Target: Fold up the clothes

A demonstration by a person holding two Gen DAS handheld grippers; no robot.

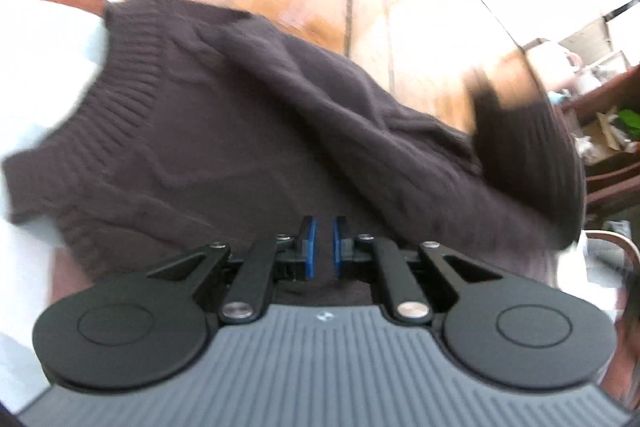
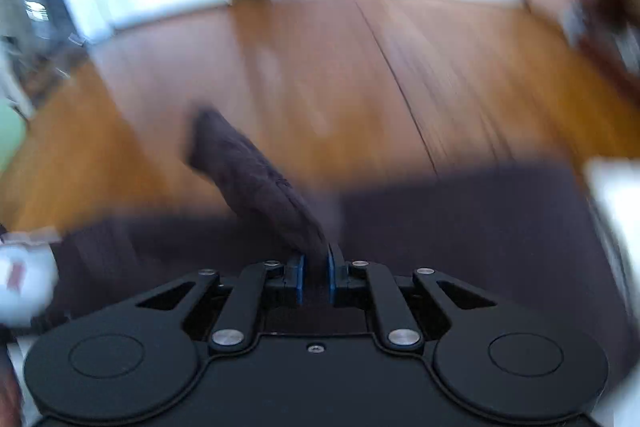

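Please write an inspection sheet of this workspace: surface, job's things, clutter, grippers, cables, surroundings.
Surface: white cover, mostly under the garment.
Job's things: dark brown cable-knit sweater, spread out, one part folded over.
Clutter: nothing seen.
Grippers: left gripper shut, narrow gap, fabric beneath; right gripper shut on a sweater strip.
Cables: nothing seen.
Surroundings: wooden plank floor; wooden shelf unit with small items, blurred.
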